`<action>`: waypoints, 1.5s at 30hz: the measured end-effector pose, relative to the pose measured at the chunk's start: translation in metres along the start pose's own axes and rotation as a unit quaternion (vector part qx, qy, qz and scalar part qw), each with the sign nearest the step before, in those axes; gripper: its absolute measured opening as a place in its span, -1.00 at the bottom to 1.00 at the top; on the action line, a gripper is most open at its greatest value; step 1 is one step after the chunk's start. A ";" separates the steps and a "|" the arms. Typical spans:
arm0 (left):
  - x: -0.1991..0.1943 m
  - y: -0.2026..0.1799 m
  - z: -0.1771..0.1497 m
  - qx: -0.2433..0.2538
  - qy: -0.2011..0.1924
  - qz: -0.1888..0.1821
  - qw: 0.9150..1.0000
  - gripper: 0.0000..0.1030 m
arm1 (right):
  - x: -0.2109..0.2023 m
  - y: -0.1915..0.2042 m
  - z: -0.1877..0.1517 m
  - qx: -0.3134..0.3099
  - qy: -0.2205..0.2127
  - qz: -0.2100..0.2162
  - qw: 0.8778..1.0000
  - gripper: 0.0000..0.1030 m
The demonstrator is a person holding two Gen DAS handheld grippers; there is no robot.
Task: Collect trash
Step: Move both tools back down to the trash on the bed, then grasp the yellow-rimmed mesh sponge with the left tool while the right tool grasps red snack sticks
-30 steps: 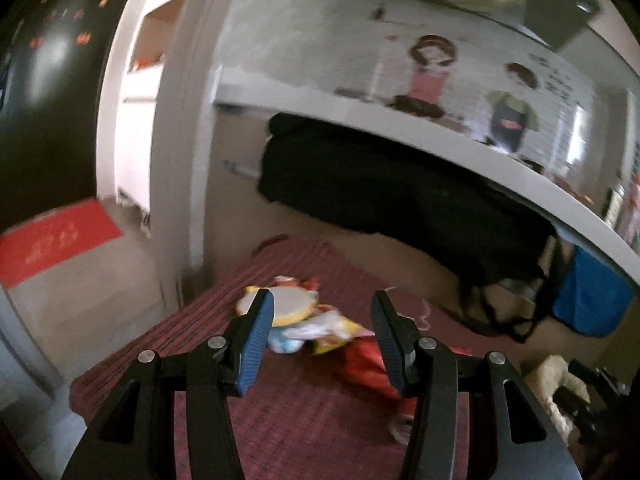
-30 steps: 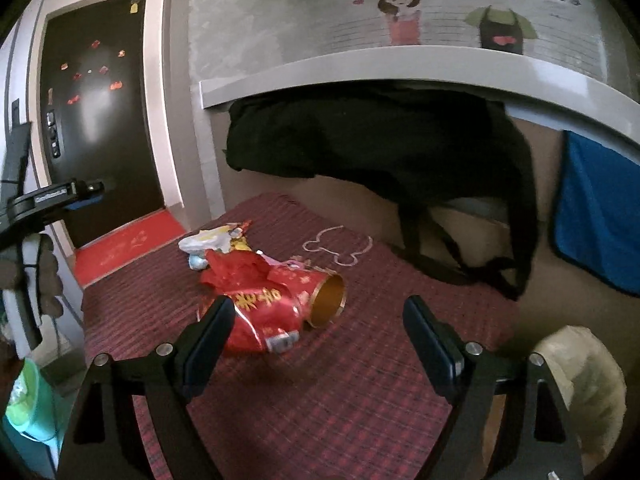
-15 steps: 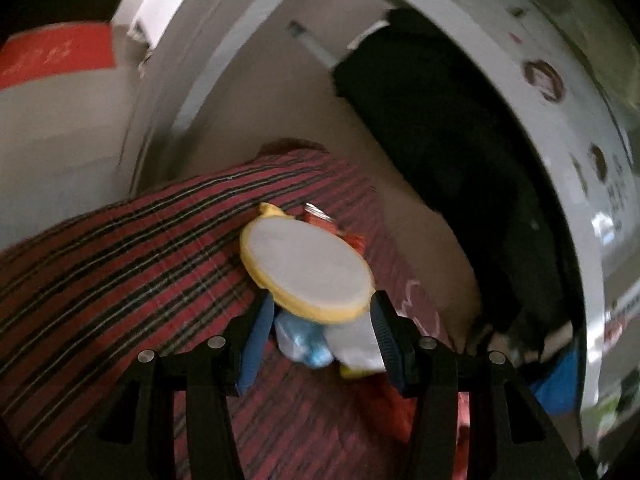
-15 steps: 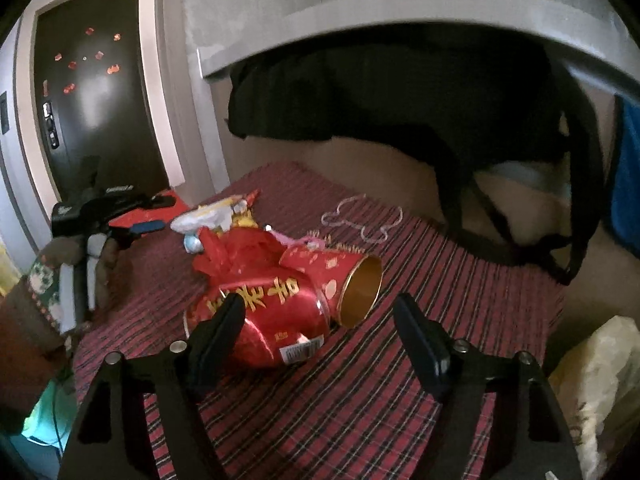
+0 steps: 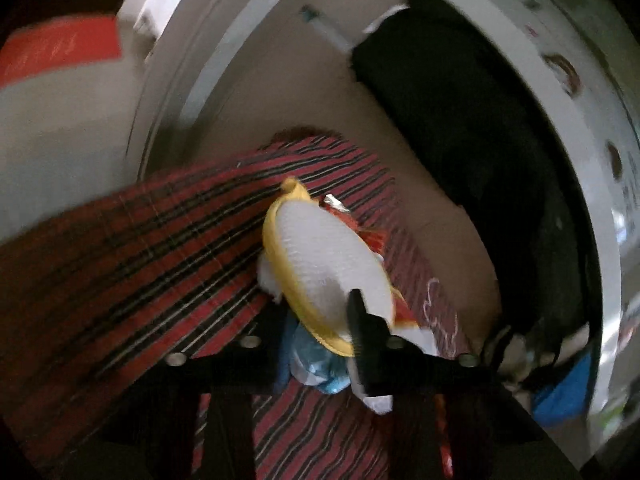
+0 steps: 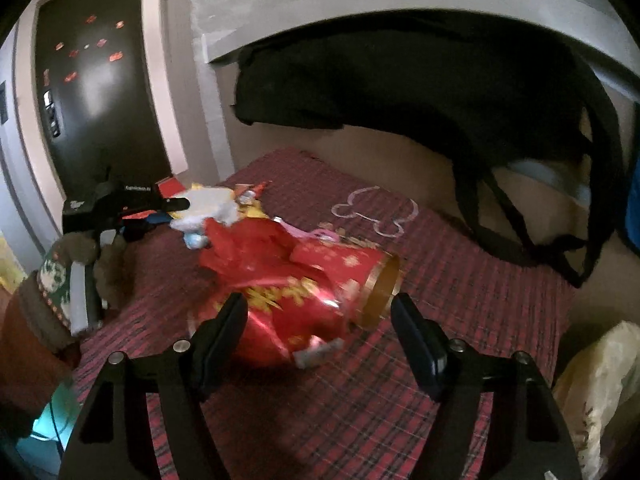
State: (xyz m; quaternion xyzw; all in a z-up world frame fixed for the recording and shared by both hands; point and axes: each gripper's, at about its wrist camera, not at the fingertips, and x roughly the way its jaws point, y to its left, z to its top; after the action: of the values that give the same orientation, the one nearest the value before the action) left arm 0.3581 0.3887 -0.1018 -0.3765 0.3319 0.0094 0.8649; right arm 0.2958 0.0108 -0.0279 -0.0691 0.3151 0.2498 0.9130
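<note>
- Left gripper (image 5: 320, 336): dropped onto the trash pile since a second ago, jaws now closing around the yellow-rimmed lid (image 5: 320, 256) and crumpled wrappers (image 5: 320, 364); first pickup apparently under way.
- Right gripper (image 6: 320, 340): released, slightly narrowed, moved closer to the red tube (image 6: 320, 292) lying just ahead, untouched.
- Red plaid cloth (image 6: 460, 300) beneath; black bag (image 6: 440, 80) behind, dark door (image 6: 96, 92) left.

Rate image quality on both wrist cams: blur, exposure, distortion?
Left wrist: heavy motion smear across the striped cloth and wall; yellow-rimmed lid blown out white; jaws underexposed. Right wrist: sharper, only the red can smeared; glare on the dark door; fisheye bends the white ledge.
</note>
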 end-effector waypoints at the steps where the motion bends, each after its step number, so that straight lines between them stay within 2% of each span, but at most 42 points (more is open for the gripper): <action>1: -0.009 -0.003 -0.004 0.017 -0.005 0.001 1.000 -0.61 | 0.001 0.008 0.005 -0.009 0.003 0.006 1.000 0.39; 5: -0.057 -0.002 -0.025 0.073 -0.022 0.016 0.997 -0.65 | 0.011 0.042 0.025 -0.042 0.015 0.024 0.999 0.39; 8: -0.092 0.010 -0.041 0.090 -0.036 0.027 0.995 -0.72 | 0.023 0.067 0.040 -0.052 0.022 0.048 0.997 0.39; 13: -0.133 0.032 -0.065 0.111 -0.056 0.066 0.990 -0.73 | 0.059 0.109 0.060 -0.069 0.048 0.074 0.994 0.22; 18: -0.148 0.043 -0.078 0.127 -0.067 0.082 0.986 -0.73 | 0.122 0.140 0.086 -0.081 0.084 0.064 0.991 0.21; 24: -0.149 0.044 -0.082 0.135 -0.073 0.084 0.985 -0.73 | 0.188 0.161 0.112 -0.078 0.142 0.084 0.983 0.21; 26: -0.148 0.046 -0.082 0.132 -0.073 0.080 0.985 -0.73 | 0.202 0.165 0.115 -0.081 0.144 0.073 0.984 0.15; 27: -0.147 0.047 -0.082 0.131 -0.072 0.080 0.986 -0.73 | 0.208 0.165 0.119 -0.082 0.136 0.053 0.986 0.07; 30: -0.148 0.049 -0.082 0.133 -0.073 0.076 0.985 -0.73 | 0.222 0.155 0.136 -0.061 0.107 -0.007 0.992 0.11; 33: -0.146 0.052 -0.080 0.125 -0.075 0.072 0.987 -0.73 | 0.247 0.133 0.150 -0.018 0.120 -0.050 0.991 0.11; 35: -0.144 0.055 -0.078 0.122 -0.074 0.070 0.987 -0.73 | 0.266 0.115 0.152 0.019 0.146 -0.043 0.988 0.11; 38: -0.141 0.057 -0.075 0.118 -0.073 0.065 0.988 -0.73 | 0.278 0.103 0.145 0.056 0.179 -0.006 0.982 0.10; 40: -0.138 0.056 -0.074 0.116 -0.076 0.063 0.988 -0.73 | 0.281 0.102 0.135 0.059 0.194 0.014 0.979 0.03; 41: -0.137 0.054 -0.073 0.115 -0.077 0.063 0.988 -0.73 | 0.281 0.103 0.131 0.053 0.197 0.019 0.979 -0.20; 42: -0.135 0.054 -0.072 0.113 -0.077 0.062 0.989 -0.73 | 0.280 0.104 0.126 0.046 0.198 0.027 0.979 -0.51; 45: -0.129 0.051 -0.070 0.101 -0.075 0.052 0.991 -0.73 | 0.259 0.105 0.117 0.043 0.182 0.059 0.981 -0.60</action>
State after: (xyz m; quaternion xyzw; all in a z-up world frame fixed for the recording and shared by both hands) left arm 0.2041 0.4100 -0.0944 -0.2674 0.2848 0.0486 0.9193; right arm 0.4819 0.2419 -0.0902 -0.0552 0.4901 0.2731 0.8259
